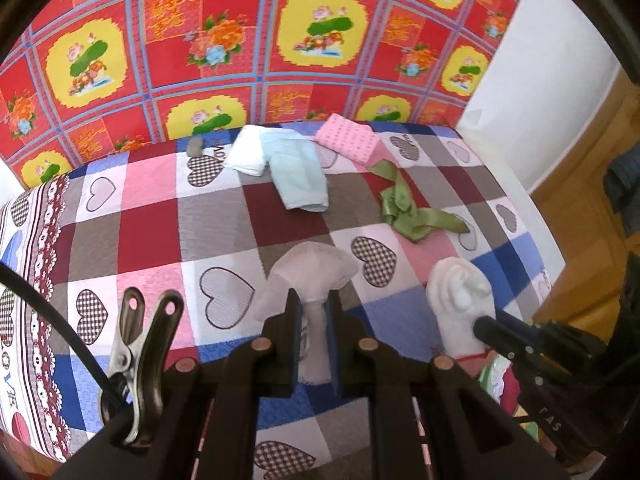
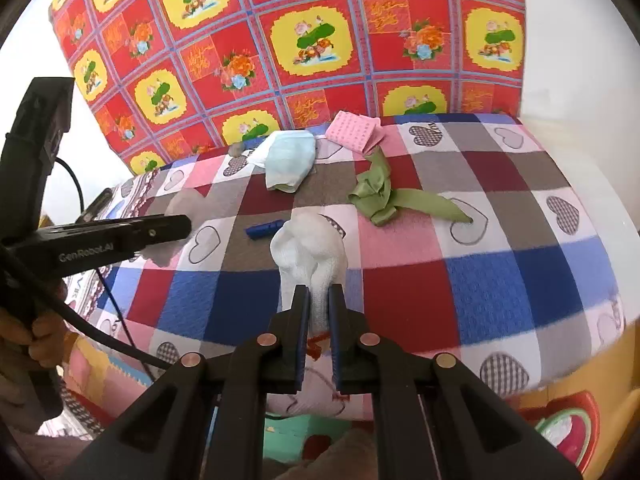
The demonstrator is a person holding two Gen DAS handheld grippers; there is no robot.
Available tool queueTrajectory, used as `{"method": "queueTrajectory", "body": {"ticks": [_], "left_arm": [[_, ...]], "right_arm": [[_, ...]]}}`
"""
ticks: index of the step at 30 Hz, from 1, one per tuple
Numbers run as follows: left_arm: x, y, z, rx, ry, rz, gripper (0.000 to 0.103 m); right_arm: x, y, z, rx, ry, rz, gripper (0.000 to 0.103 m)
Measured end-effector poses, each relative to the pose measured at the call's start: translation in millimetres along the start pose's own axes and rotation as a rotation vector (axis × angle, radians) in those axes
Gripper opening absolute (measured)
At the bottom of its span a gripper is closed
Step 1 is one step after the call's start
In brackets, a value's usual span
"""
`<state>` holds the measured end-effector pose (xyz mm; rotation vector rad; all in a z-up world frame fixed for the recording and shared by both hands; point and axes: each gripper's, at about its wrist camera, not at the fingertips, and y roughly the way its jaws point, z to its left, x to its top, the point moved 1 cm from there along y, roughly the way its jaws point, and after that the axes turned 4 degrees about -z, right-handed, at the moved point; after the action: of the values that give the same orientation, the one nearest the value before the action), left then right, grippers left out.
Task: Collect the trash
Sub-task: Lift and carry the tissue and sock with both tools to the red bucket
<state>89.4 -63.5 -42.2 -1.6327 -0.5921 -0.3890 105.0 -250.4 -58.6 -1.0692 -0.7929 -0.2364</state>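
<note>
Showing two hand-held grippers above a checked, heart-printed bedspread (image 1: 224,216). The left gripper (image 1: 314,312) has its jaws drawn narrow, pinching a crumpled white sock (image 1: 316,272) that bulges out beyond the fingertips. The right gripper (image 2: 319,300) is likewise nearly closed, clamping a second white sock (image 2: 310,252), whose free end rises above the pads. In the left wrist view, this second sock appears to the right of the first, held by the other gripper's dark fingers. Farther back on the bedspread lie a green ribbon (image 1: 404,208), a pale blue cloth (image 1: 298,176) partly over a white cloth (image 1: 248,152), and a pink folded cloth (image 1: 348,140) near the red floral backdrop (image 1: 248,40). A small blue object (image 2: 264,229) rests just left of the right-hand sock. A metal clip (image 1: 140,352) is fastened on the left gripper's body.
</note>
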Motion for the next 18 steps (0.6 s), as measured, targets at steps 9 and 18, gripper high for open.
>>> {"method": "queueTrajectory", "body": {"ticks": [9, 18], "left_arm": [[-12, -16, -21, -0.048, 0.094, -0.006, 0.012], [-29, -25, -54, -0.126, 0.193, 0.011, 0.012]], "right_arm": [[-19, -32, 8, -0.066, 0.046, -0.039, 0.011], [-42, -71, 2, -0.137, 0.128, -0.092, 0.011]]}}
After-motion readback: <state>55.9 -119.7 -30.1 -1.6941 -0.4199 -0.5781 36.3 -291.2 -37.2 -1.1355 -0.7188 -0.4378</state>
